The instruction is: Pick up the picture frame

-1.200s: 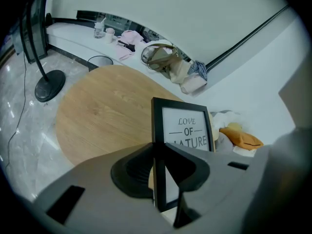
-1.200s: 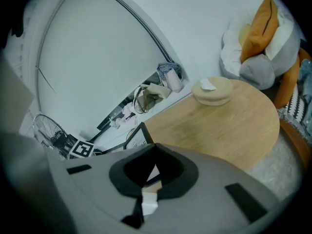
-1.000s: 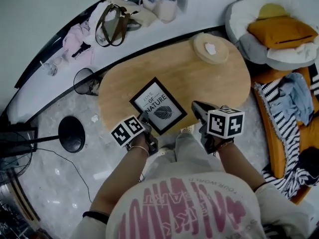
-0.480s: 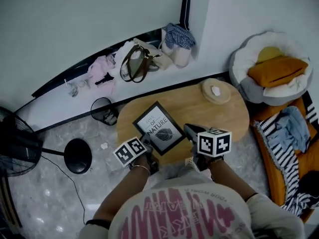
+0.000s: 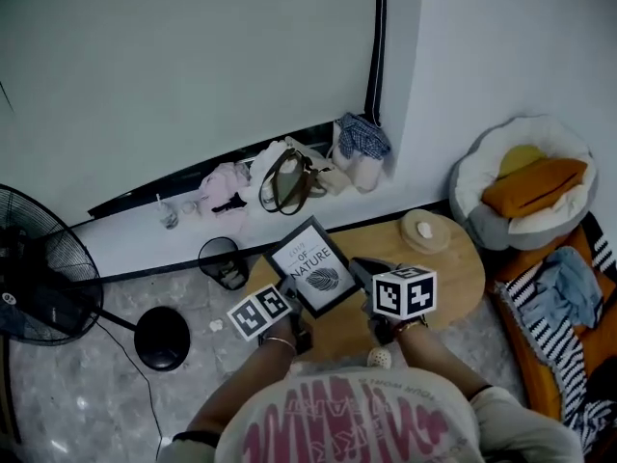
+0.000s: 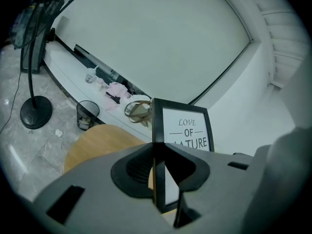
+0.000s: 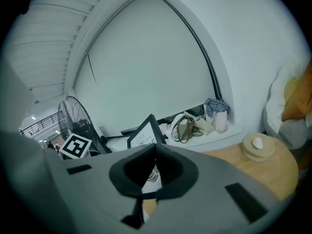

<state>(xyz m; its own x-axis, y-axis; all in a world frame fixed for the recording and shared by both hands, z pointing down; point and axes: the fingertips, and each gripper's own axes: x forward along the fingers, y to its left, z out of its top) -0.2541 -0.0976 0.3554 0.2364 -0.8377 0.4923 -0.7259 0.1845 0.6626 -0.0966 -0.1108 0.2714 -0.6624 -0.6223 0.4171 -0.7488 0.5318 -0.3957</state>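
The picture frame (image 5: 310, 266) is black with a white print of words and a leaf. It hangs tilted above the oval wooden table (image 5: 453, 278), clear of the top. My left gripper (image 5: 282, 294) is shut on the frame's near left edge, and my right gripper (image 5: 360, 271) is shut on its right edge. In the left gripper view the frame (image 6: 185, 130) stands upright with its left border pinched between the jaws of the left gripper (image 6: 158, 152). In the right gripper view the frame (image 7: 144, 133) is seen edge-on, held in the right gripper (image 7: 155, 152).
A wire waste bin (image 5: 223, 261) and a standing fan (image 5: 43, 278) are on the floor at the left. A handbag (image 5: 285, 183) and clothes lie on the window ledge. A round wooden dish (image 5: 425, 231) sits on the table; a cushioned bed (image 5: 525, 186) is at the right.
Both grippers have risen with the picture frame, which has left the table top and tipped up toward upright. The head view has swung up toward the wall.
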